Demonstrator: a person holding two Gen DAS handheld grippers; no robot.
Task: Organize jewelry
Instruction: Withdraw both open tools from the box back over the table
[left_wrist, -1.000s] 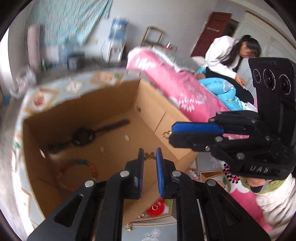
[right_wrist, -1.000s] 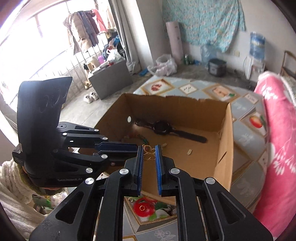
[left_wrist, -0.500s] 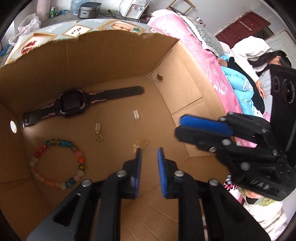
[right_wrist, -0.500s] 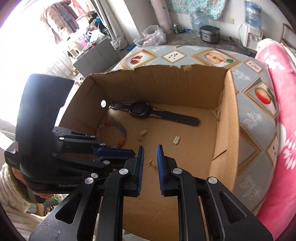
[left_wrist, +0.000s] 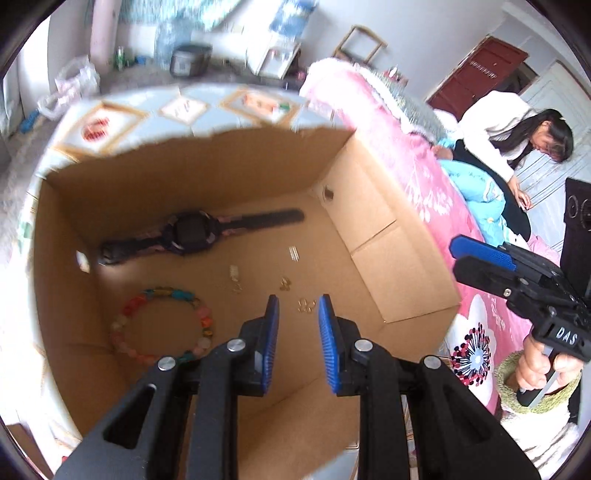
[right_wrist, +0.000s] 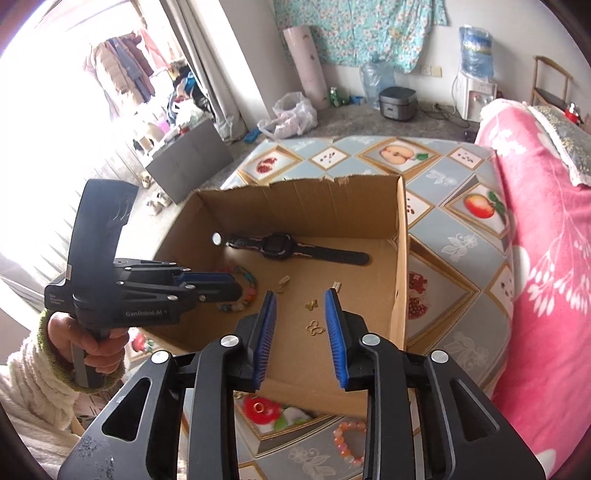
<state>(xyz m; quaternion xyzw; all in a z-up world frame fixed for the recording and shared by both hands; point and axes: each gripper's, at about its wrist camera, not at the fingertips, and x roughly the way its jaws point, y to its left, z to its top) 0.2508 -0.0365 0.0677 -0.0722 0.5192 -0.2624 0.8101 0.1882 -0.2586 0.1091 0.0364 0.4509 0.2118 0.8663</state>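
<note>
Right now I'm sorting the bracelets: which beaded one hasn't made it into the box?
The pink-and-orange beaded bracelet lies on the patterned tablecloth outside the cardboard box. The multicoloured beaded bracelet already rests on the box floor.

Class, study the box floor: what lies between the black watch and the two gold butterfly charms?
In the right wrist view, two small rectangular metal pieces lie on the bare cardboard between the black watch and the gold butterfly charms; nothing else.

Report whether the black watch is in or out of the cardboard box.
In. The black watch lies flat on the floor of the cardboard box, strap stretched out, near its far wall.
</note>
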